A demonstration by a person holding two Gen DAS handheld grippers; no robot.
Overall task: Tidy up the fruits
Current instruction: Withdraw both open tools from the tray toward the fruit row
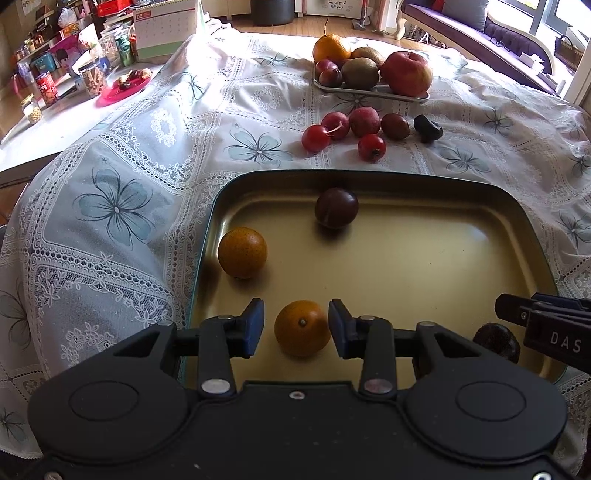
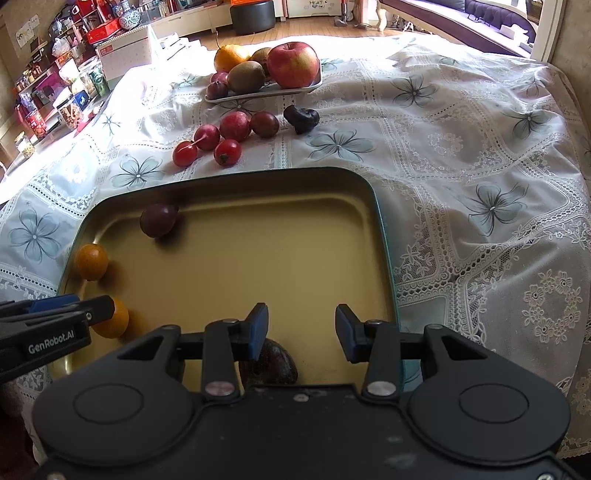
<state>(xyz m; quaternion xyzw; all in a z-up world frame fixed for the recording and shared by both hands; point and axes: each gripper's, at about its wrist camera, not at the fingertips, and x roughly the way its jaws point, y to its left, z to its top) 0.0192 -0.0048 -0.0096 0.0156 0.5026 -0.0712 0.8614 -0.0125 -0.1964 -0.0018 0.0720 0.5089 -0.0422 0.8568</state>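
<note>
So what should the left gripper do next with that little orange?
Probably lift away and reach for a loose fruit. The left gripper is open, its fingers on either side of the small orange, not touching, and it sits in the gold tray. The red fruits wait on the tablecloth.

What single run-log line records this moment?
left claw: open, astride orange | right claw: open, over dark fruit | gold tray: two oranges, plum

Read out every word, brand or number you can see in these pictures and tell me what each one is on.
"GenRobot.AI": side of the left gripper.
"DAS": side of the right gripper, cut off.
"02": corner of the calendar.
"HEART YOU": white cabinet, faint.
Can and jar labels: too small.
</note>
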